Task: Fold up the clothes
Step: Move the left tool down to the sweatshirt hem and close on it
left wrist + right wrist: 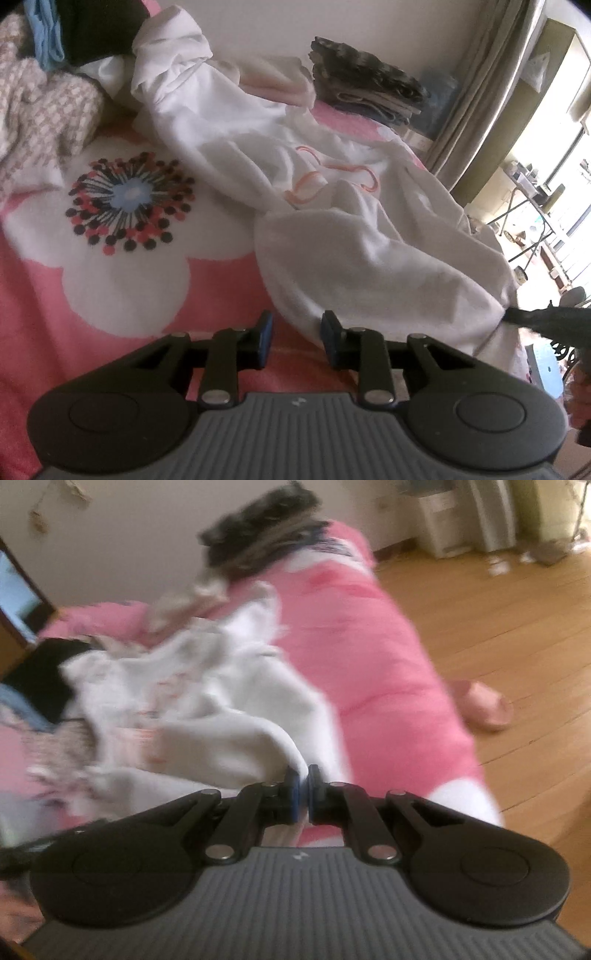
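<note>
A white garment point(332, 206) with an orange-pink print lies crumpled across the pink flowered bedspread point(110, 273). My left gripper point(297, 332) is open just above the bedspread, its fingers at the garment's near hem with nothing between them. In the right wrist view, which is blurred, my right gripper point(303, 790) is shut on a pinched edge of the same white garment point(207, 701), which stretches away to the left. The right gripper point(524, 315) also shows at the left wrist view's right edge, holding the garment's corner.
A folded stack of dark clothes point(369, 85) sits at the far end of the bed. A heap of unfolded clothes point(44, 110) lies at the far left. Curtains point(487, 88) hang to the right. A pink slipper point(484, 705) lies on the wooden floor point(498, 609).
</note>
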`<state>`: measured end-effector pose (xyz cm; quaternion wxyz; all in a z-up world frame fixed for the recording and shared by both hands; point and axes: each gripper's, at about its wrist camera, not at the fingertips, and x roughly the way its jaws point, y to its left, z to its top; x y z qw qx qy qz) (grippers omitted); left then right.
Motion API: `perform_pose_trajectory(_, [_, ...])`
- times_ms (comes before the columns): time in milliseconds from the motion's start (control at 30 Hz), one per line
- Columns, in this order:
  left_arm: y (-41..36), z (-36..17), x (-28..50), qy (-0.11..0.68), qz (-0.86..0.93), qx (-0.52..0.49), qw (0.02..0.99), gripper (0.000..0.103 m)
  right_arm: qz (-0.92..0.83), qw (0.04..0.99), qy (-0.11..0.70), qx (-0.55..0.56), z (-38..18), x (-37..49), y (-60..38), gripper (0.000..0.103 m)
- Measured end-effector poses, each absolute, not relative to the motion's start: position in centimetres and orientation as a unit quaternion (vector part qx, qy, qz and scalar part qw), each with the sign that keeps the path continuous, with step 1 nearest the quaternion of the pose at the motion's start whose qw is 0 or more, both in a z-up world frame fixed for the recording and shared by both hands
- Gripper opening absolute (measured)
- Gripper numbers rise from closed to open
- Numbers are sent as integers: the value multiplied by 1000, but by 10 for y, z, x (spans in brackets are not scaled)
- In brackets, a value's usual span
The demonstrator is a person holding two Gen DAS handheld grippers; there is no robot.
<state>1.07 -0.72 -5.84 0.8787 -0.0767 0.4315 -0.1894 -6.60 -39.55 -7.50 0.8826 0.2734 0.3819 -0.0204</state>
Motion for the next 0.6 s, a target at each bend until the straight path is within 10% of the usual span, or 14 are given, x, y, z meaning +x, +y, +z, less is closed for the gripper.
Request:
perform_pose_trajectory(400, [-10,-64,30,439,-212,-98,867,31,83,930,340,116,11,-99,-351,67])
perform_pose_trajectory(600, [-19,-62,48,437,-225,-102,865,31,257,888,376,59,-4,-85,-272,65])
